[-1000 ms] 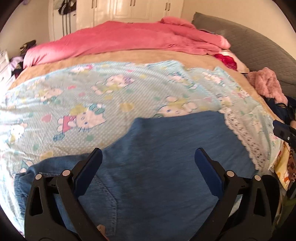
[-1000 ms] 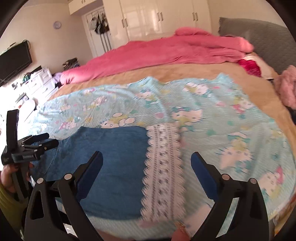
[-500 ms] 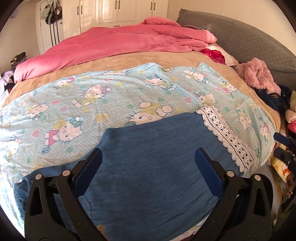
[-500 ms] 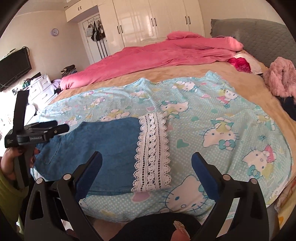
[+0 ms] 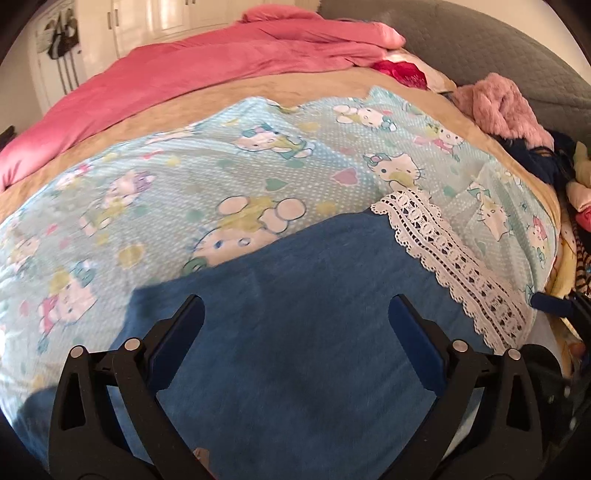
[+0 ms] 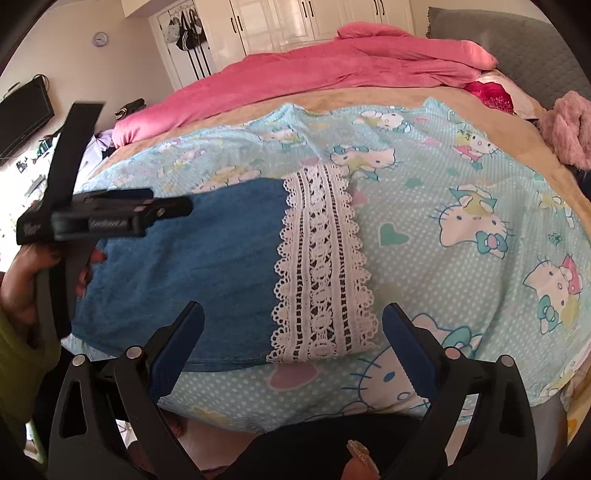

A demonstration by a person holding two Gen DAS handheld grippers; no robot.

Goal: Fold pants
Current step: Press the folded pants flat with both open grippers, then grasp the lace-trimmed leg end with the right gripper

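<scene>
Blue denim pants (image 5: 295, 314) with a white lace hem (image 5: 454, 266) lie flat on the cartoon-cat bedsheet (image 5: 184, 173). My left gripper (image 5: 295, 317) hovers open above the denim, nothing between its fingers. In the right wrist view the same pants (image 6: 207, 266) lie with the lace hem (image 6: 321, 266) at their right end. My right gripper (image 6: 291, 325) is open and empty, near the bed's front edge just below the hem. The left gripper (image 6: 103, 218), held in a hand (image 6: 22, 273), shows from the side over the pants' left end.
A pink duvet (image 6: 332, 70) is bunched across the far side of the bed. A grey headboard (image 5: 498, 55) and a pink fluffy garment (image 5: 506, 107) with other clothes lie at the right. White wardrobes (image 6: 314, 18) and a wall television (image 6: 22, 114) stand behind.
Both grippers have drawn back and up from the pants, so more of the bed shows. The left gripper's view has swung to the right along the denim toward the lace hem.
</scene>
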